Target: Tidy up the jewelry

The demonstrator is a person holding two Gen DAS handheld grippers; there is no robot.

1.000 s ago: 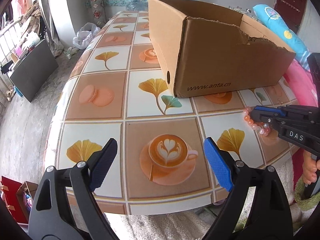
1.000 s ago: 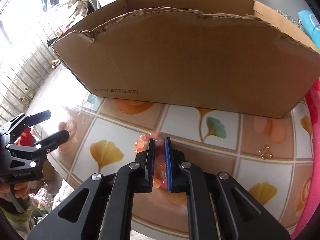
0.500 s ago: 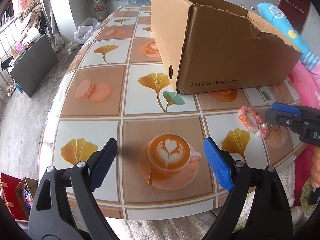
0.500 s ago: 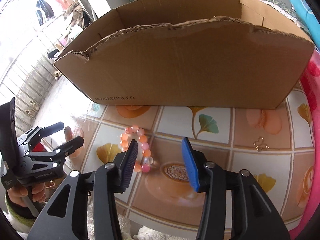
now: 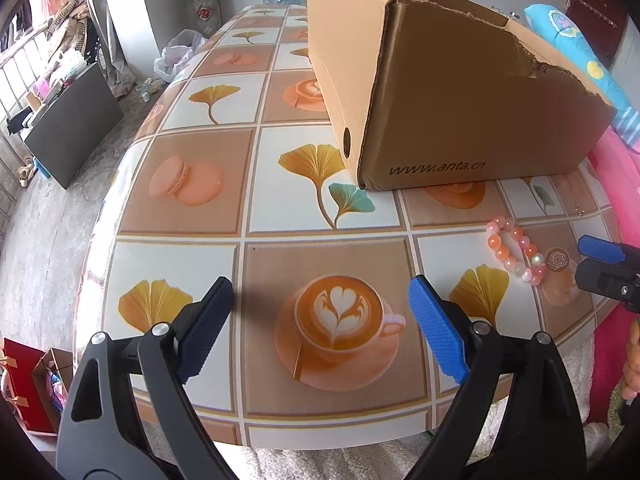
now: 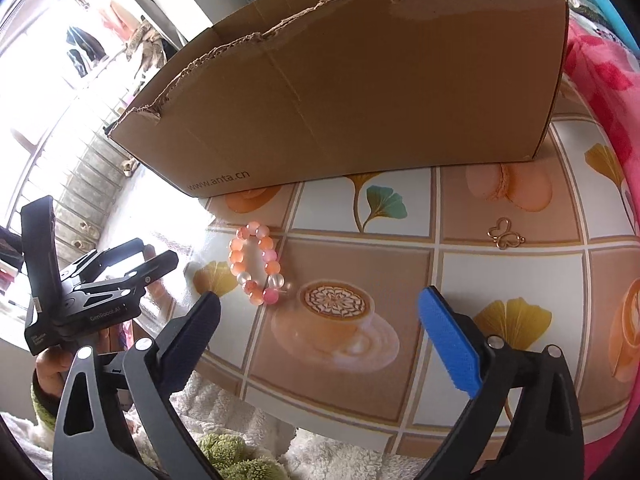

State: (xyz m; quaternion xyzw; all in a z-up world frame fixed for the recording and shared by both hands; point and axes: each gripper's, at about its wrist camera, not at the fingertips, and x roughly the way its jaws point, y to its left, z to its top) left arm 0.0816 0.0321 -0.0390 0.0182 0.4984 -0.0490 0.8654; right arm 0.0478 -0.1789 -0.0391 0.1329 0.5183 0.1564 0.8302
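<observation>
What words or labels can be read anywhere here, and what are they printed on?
"www.anta.cn" on the front wall of the cardboard box, low near its corner; it reads the same in both views.
"GenRobot.AI" in small pale letters on the body of the left gripper, seen from the right camera.
A small white label on the black upright part beside that is too small to read.

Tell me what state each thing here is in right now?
Left tongs: open, empty, above the table.
Right tongs: open, empty.
Bead bracelet: lying flat on the table, untouched.
Butterfly charm: lying loose on the table.
Cardboard box: upright, top open, rim torn.
</observation>
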